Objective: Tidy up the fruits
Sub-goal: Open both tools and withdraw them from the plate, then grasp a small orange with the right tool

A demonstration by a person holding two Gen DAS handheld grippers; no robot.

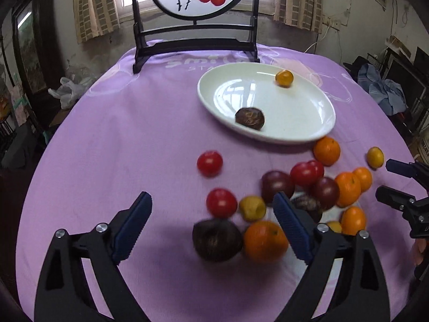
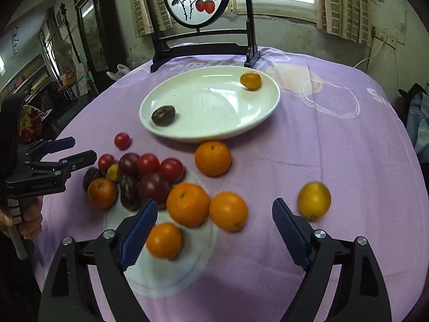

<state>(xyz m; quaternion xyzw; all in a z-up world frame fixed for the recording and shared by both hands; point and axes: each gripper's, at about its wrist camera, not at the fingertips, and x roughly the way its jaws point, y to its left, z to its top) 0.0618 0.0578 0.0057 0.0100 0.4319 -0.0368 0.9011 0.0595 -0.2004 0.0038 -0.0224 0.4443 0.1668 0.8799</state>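
Note:
A white oval plate (image 1: 308, 123) (image 2: 257, 115) holds a small orange fruit (image 1: 284, 78) (image 2: 250, 80) and a dark wrinkled fruit (image 1: 250, 118) (image 2: 163, 115). Loose red, purple, orange and yellow fruits lie on the purple cloth in front of it. My left gripper (image 1: 213, 206) (image 2: 80, 149) is open, above a dark brown fruit (image 1: 217, 240) and an orange (image 1: 265, 241). My right gripper (image 2: 214, 214) (image 1: 387, 178) is open, empty, over two oranges (image 2: 187, 204) (image 2: 228, 211). A yellow fruit (image 2: 314, 200) lies just right of its right finger.
A dark wooden screen stand (image 1: 195, 40) (image 2: 203, 45) with a round painted panel stands at the table's far edge behind the plate. The round table drops off on all sides. Furniture and clutter (image 1: 386, 94) surround it.

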